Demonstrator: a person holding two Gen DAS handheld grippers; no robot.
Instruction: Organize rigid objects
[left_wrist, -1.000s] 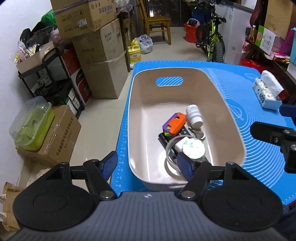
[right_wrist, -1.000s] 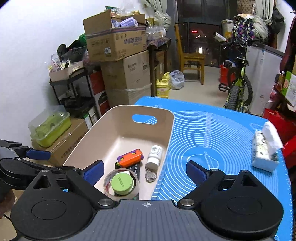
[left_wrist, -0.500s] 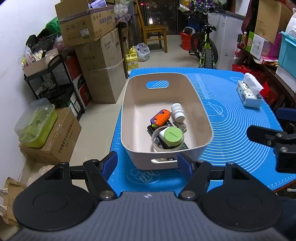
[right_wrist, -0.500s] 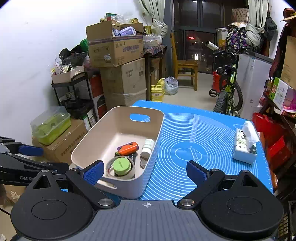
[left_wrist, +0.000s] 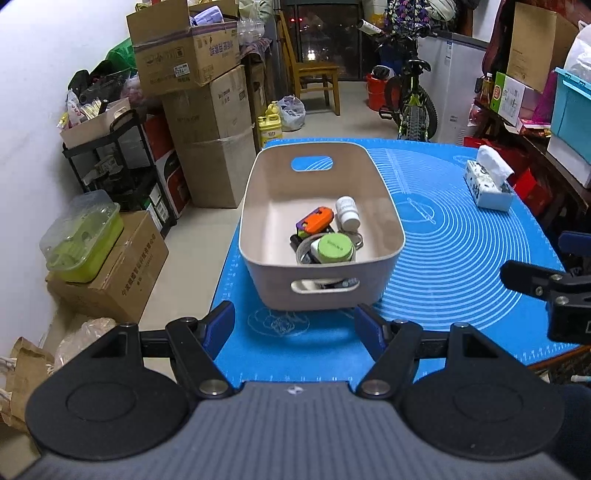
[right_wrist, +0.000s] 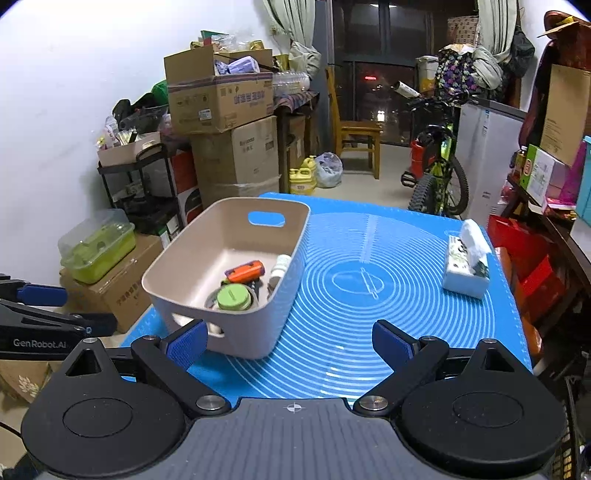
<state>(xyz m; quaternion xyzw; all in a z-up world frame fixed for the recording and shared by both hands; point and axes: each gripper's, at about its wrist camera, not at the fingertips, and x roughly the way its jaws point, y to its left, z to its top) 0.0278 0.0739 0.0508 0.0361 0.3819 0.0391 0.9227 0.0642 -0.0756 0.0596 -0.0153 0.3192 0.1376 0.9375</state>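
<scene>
A beige plastic bin (left_wrist: 266, 184) (right_wrist: 177, 254) stands on the left half of the blue mat (left_wrist: 454, 258) (right_wrist: 362, 314). Inside lie an orange and purple block (left_wrist: 314, 221) (right_wrist: 245, 270), a white pill bottle (left_wrist: 347, 211) (right_wrist: 279, 266), a green-lidded jar (left_wrist: 334, 248) (right_wrist: 232, 297) inside a tape ring, a dark remote and a key ring. My left gripper (left_wrist: 295, 328) is open and empty, just in front of the bin. My right gripper (right_wrist: 291, 341) is open and empty, in front of the bin's right corner.
A tissue box (left_wrist: 487, 184) (right_wrist: 467, 267) sits on the mat at the right. Cardboard boxes (left_wrist: 207, 110), a black shelf (left_wrist: 122, 173) and a green lidded container (left_wrist: 83, 240) stand on the floor to the left. A bicycle (right_wrist: 439, 173) and a chair (left_wrist: 314, 85) are behind the table.
Both grippers have pulled back and away from the bin. The bin now appears smaller and farther ahead. Its contents have not moved.
</scene>
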